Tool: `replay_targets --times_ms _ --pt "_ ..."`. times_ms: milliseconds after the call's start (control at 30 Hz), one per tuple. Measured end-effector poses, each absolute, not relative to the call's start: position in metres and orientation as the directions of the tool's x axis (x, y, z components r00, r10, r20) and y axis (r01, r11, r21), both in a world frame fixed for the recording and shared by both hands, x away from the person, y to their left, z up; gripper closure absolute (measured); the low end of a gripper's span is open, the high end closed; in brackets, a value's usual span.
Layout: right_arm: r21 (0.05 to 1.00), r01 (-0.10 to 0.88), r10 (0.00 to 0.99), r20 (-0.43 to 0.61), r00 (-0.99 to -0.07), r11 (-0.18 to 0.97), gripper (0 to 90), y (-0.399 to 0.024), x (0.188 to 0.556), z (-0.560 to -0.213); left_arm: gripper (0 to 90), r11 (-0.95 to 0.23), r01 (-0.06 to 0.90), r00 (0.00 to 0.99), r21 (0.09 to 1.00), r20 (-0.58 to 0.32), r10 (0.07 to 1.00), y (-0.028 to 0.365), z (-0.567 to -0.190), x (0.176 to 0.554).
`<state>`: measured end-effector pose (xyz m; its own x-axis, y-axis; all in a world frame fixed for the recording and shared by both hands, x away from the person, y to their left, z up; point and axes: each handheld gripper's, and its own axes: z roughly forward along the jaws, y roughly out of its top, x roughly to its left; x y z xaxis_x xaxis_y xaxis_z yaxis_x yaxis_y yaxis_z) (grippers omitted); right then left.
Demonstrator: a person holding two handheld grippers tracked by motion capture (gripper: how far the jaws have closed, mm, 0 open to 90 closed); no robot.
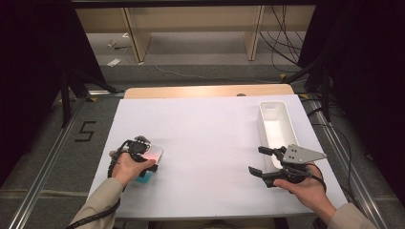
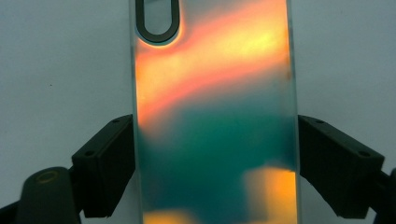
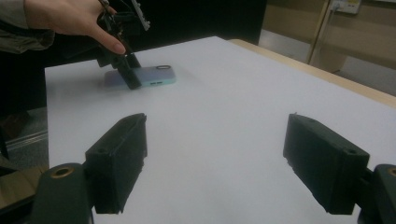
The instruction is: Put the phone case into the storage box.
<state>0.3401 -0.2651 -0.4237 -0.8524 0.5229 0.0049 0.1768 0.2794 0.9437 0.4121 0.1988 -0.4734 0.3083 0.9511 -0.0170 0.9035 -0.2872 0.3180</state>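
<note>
A person sits at a table (image 1: 205,143) covered with a white sheet, a two-fingered gripper in each hand. The left gripper (image 1: 143,155) is at about eight o'clock on the table, pointing down over a phone (image 1: 152,157) that lies flat on the sheet with its glossy back up. In the left gripper view the phone (image 2: 215,121) runs straight up between the two black fingers (image 2: 105,163), its back shimmering orange and teal, with an oval camera window at twelve o'clock. The fingers stand on either long edge of the phone, right at its sides; whether they press on it cannot be told. The right gripper (image 1: 262,162) is at about four o'clock, held just above the sheet, its fingers spread wide with nothing between them. In the right gripper view its fingers (image 3: 119,163) frame bare white sheet, with the phone (image 3: 149,77) and the left gripper (image 3: 119,42) farther off at eleven o'clock. A long white tray (image 1: 286,129) lies at about two o'clock, just beyond the right gripper.
</note>
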Motion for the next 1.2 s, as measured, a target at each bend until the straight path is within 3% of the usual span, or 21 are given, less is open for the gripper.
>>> replay_targets --times_ms 1200 --pt "0.946 0.172 0.527 0.001 -0.85 0.276 22.3 -0.2654 0.3398 -0.423 17.3 -0.281 0.895 0.314 0.346 -0.042 0.948 0.1979 -0.4689 0.4077"
